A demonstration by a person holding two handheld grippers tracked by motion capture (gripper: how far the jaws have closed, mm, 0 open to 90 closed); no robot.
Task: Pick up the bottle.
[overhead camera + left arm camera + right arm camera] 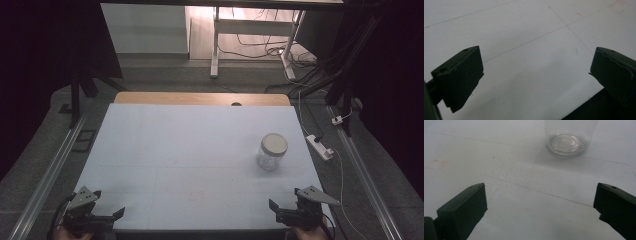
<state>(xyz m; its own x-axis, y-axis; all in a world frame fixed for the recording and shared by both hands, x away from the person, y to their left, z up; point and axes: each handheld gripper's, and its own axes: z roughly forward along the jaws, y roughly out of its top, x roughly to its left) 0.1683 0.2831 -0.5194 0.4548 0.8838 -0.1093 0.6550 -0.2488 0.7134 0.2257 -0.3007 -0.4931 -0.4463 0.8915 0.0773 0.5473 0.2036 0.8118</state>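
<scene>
While the clear jar (272, 152) with its pale lid stands upright on the white surface (190, 150), both tools sit at the near edge, well short of it. Nearer the person than the jar and far to its left, the left hand-held gripper (107, 216) has its jaws spread wide with nothing between them. Just nearer than the jar, the right hand-held gripper (284, 212) is likewise spread and empty, the jar's glass base (566, 143) ahead of its jaws.

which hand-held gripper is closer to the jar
The right hand-held gripper. The clear jar stands on the table's right half, just ahead of it; the left hand-held gripper sits at the far corner.
</scene>
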